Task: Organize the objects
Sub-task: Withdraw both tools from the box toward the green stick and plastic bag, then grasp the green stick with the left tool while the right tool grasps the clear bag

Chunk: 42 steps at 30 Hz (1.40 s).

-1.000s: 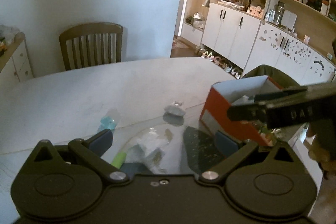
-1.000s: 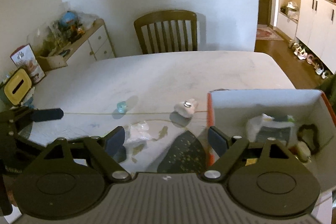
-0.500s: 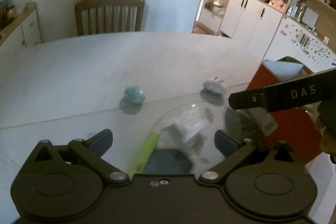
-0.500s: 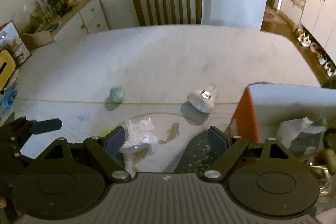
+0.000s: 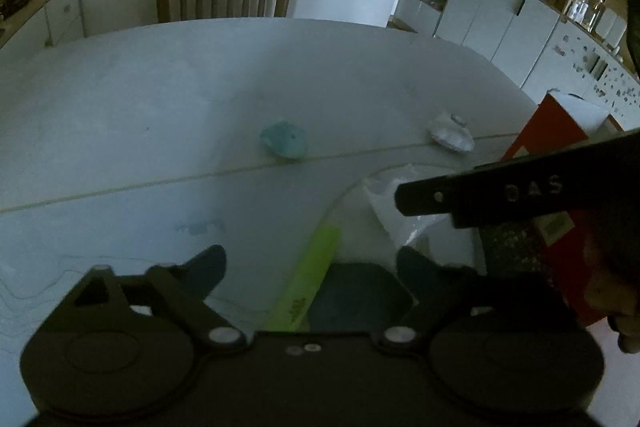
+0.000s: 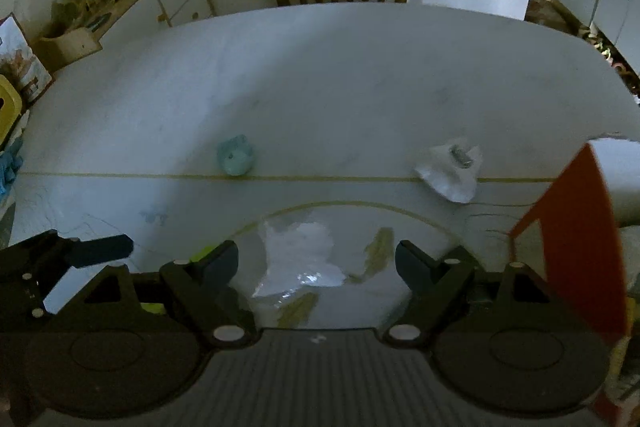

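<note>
Nearest us, our left gripper (image 5: 310, 267) is drawing its jaws in around the lime-green stick (image 5: 310, 281) lying between its fingers, pads not yet on it. The stick lies slantwise to them and partly on a dark flat piece (image 5: 356, 293), so we judge it could skid or twist out, or the piece could get pinched along with it.

Our right gripper (image 6: 316, 261) hangs with jaws apart and empty over the crinkled clear bag (image 6: 298, 259). The bag looks slippery and may slide away.

Both tools work close together and could knock each other.

Further out, the teal toy (image 6: 236, 157) and white toy (image 6: 450, 173) wait on the table (image 6: 320, 75). The orange box (image 6: 576, 239) stands just right of the right gripper; a careless swing might shove it.
</note>
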### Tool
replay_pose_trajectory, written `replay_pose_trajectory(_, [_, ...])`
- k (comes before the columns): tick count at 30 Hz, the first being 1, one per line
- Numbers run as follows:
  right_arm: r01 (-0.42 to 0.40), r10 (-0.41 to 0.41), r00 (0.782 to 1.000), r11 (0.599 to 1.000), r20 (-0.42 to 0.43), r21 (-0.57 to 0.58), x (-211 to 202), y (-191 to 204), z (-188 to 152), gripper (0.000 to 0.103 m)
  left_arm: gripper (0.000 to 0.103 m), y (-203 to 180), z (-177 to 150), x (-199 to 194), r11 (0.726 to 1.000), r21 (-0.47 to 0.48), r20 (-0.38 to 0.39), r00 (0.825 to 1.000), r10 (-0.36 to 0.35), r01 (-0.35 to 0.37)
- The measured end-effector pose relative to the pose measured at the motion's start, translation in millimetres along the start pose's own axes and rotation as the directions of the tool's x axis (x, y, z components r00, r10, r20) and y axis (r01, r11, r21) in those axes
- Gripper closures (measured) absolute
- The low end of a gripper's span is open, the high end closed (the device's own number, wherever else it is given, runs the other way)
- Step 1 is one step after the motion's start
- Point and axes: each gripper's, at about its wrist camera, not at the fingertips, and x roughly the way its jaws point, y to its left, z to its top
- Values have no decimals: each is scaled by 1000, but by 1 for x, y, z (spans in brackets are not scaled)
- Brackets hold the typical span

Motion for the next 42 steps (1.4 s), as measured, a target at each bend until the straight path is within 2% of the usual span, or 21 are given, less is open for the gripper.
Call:
replay_pose_trajectory(6, [10, -10, 1000, 1000, -14, -13, 11, 3, 0, 27, 33, -1, -1, 1, 1000, 28, 14, 1000, -6, 6])
replay_pose_trajectory(8, [3, -3, 1000, 1000, -28, -5, 14, 2, 0, 39, 41, -4, -1, 3, 999, 39, 13, 1000, -18, 18])
replay_pose_trajectory(12, [-4, 4, 999, 1000, -42, -1, 18, 2, 0, 45, 47, -5, -3, 7, 999, 31, 0, 1000, -31, 31])
replay_pose_trajectory(16, [-2, 2, 999, 1000, -54, -17, 21, 5, -1, 50, 59, -5, -3, 10, 999, 26, -11, 999, -37, 38])
replay_pose_trajectory(21, [-10, 10, 998, 1000, -59, -4, 24, 4, -1, 57, 64, -6, -4, 12, 999, 19, -11, 999, -41, 41])
replay_pose_trajectory(23, [-10, 9, 998, 1000, -58, -15, 25, 6, -1, 62, 76, -6, -3, 12, 999, 14, -13, 999, -46, 46])
replay_pose_trajectory(28, [-16, 15, 999, 1000, -51, -9, 20, 5, -4, 67, 87, -6, -3, 12, 998, -5, -28, 998, -57, 57])
replay_pose_trajectory(42, [-54, 54, 998, 998, -16, 40, -27, -7, -28, 70, 89, -12, -10, -2, 997, -40, -21, 997, -71, 70])
